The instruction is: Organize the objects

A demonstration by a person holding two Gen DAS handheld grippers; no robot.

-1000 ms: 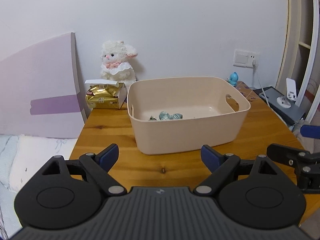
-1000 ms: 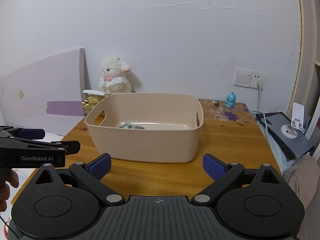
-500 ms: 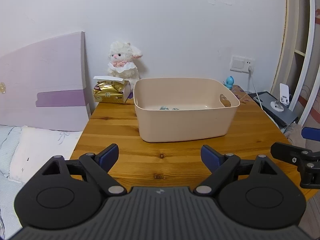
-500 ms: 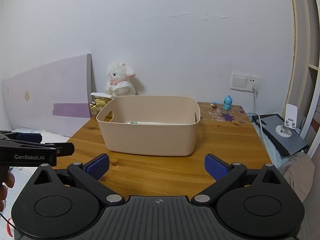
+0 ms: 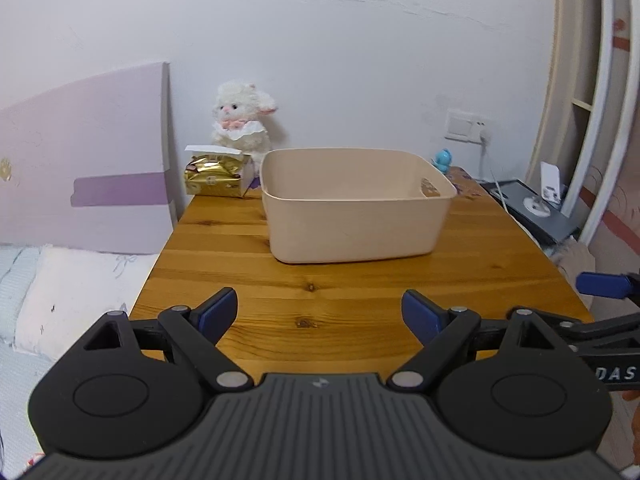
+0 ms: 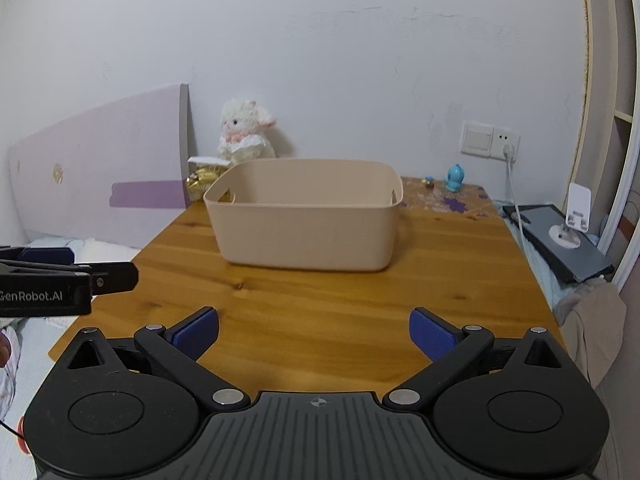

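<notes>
A beige plastic bin [image 5: 356,216] [image 6: 308,220] stands on the wooden table [image 5: 320,292] [image 6: 320,312] toward the back; its inside is hidden from this low angle. My left gripper [image 5: 320,314] hangs open over the table's front edge, well short of the bin, with nothing between its fingers. My right gripper [image 6: 314,334] is likewise open and empty, near the front edge and to the right of the left one. A white plush lamb [image 5: 242,120] [image 6: 244,132] and a gold packet in a white box [image 5: 216,176] sit behind the bin at the back left.
A small blue figurine [image 6: 455,178] stands at the table's back right near a wall socket [image 6: 490,140]. A dark tablet with a white stand [image 6: 560,236] lies right of the table. A lilac headboard [image 5: 84,184] and bedding [image 5: 60,280] are at the left.
Both grippers have drawn back and lower from the bin, which now looks smaller; the small items inside it have dropped out of sight behind its wall. Both stay open.
</notes>
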